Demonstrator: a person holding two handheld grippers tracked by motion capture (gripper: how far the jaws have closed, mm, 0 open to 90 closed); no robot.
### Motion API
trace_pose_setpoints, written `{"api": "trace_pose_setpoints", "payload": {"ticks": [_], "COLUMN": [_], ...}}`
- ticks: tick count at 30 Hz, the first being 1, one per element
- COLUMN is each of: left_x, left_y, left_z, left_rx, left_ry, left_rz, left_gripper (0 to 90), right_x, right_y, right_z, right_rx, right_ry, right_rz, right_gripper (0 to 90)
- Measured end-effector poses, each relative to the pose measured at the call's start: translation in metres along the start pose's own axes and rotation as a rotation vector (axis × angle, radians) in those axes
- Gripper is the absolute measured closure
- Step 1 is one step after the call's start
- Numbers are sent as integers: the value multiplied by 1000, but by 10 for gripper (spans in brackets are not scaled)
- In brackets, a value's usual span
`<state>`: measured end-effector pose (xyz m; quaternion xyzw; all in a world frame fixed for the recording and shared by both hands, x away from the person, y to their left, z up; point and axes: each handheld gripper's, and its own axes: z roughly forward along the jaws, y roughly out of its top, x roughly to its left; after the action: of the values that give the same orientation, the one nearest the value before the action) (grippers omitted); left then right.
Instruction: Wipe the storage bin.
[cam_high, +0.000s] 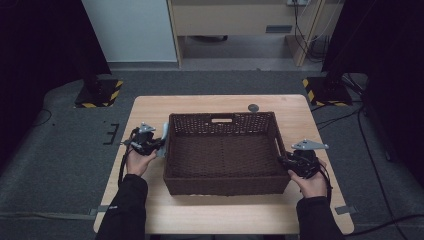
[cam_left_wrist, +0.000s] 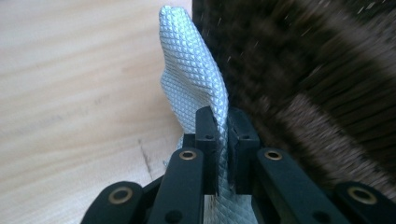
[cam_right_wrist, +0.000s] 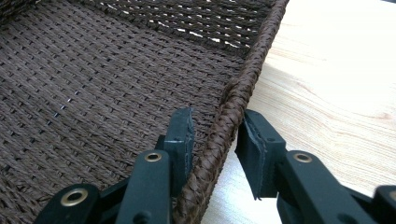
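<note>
A dark brown woven basket (cam_high: 221, 116) sits in the middle of the wooden table (cam_high: 150, 107). My left gripper (cam_high: 159, 142) is at the basket's left wall, shut on a silvery quilted pouch (cam_high: 163, 136). In the left gripper view the pouch (cam_left_wrist: 189, 70) stands up between the pinched jaws of the left gripper (cam_left_wrist: 223, 126), right against the basket wall (cam_left_wrist: 303, 70). My right gripper (cam_high: 282, 161) straddles the basket's right rim. In the right gripper view the rim (cam_right_wrist: 252, 65) runs between the parted jaws of the right gripper (cam_right_wrist: 219, 128), and the outer pad stands clear of it.
A small grey round disc (cam_high: 253, 107) lies on the table just behind the basket. Bare tabletop (cam_right_wrist: 327, 70) runs along the basket's right side. Stand bases with yellow-black stripes (cam_high: 100, 94) sit on the floor beyond the table's far corners.
</note>
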<state>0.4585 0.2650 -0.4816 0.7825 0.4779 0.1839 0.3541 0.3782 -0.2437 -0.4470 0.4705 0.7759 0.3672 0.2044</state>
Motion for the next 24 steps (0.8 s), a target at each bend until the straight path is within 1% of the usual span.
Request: {"api": "trace_pose_setpoints", "payload": {"ticks": [2, 4, 6, 7, 9, 12, 14, 15, 17, 20, 22, 24], "left_x": [1, 3, 5, 6, 5, 2, -3, -5, -6, -5, -4, -5], "left_y": [-2, -1, 6, 14, 24, 40, 45, 45, 41, 30, 20, 6], "left_z": [5, 6, -1, -9, -19, -38, -43, -42, -38, -25, -17, -5], "left_rx": [25, 25, -3, -30, -60, -115, -126, -125, -107, -71, -37, 20], "left_ry": [6, 7, 14, 20, 22, 19, 12, 6, -2, -12, -15, -21], "left_rz": [4, 0, -1, 6, 14, 40, 63, 70, 77, 63, 57, 61], "left_gripper": [840, 840, 840, 840, 840, 840, 840, 840, 840, 840, 840, 840], "right_x": [0, 0, 0, 0, 0, 0, 0, 0, 0, 0, 0, 0], "right_y": [0, 0, 0, 0, 0, 0, 0, 0, 0, 0, 0, 0], "right_z": [0, 0, 0, 0, 0, 0, 0, 0, 0, 0, 0, 0], "right_rx": [2, 3, 2, 2, 3, 2, 0, 0, 1, -1, 2, 2], "right_ry": [1, 1, 2, 2, 4, 3, -1, -1, 0, 1, 3, 3], "right_rz": [0, 0, 0, 1, 0, 0, -1, -1, 0, 2, 3, 3], "right_gripper": [660, 660, 660, 660, 660, 660, 660, 661, 660, 660, 660, 660]}}
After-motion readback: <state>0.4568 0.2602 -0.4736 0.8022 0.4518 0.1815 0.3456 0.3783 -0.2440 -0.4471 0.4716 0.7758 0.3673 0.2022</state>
